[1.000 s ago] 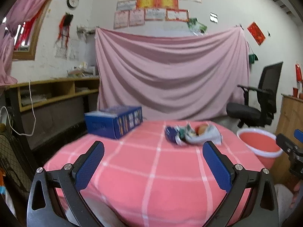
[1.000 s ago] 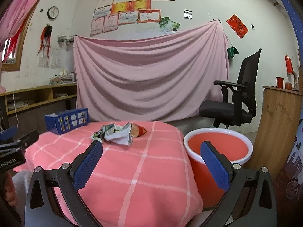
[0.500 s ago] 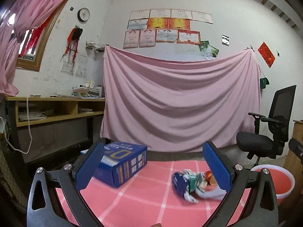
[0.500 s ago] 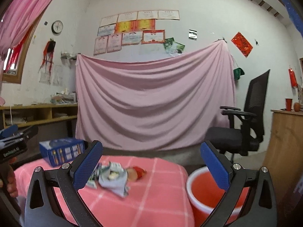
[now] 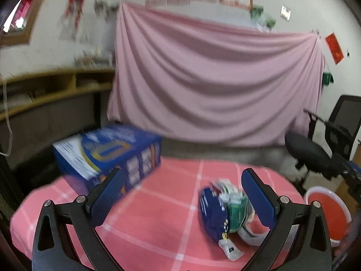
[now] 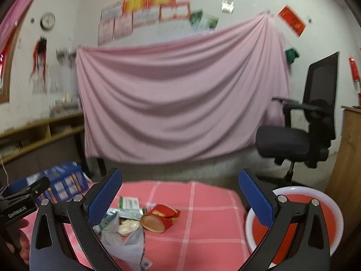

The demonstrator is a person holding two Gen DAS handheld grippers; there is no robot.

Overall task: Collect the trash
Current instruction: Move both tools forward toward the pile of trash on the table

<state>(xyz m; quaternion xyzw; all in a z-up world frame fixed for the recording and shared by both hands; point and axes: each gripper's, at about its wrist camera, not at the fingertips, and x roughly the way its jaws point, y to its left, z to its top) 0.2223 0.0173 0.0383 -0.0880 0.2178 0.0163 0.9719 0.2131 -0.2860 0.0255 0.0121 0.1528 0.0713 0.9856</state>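
Left wrist view: the left tongs point(image 5: 181, 190) hang spread over the pink-checked desk point(image 5: 158, 221), crumpled wrappers point(image 5: 225, 212) by the right finger. Right wrist view: the right tongs point(image 6: 180, 194) are spread; wrappers point(image 6: 135, 219) lie left of the red basin point(image 6: 315, 221).

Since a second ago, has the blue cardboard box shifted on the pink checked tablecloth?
No. The blue cardboard box stays at the pink checked tablecloth's far left corner; only the camera moved.
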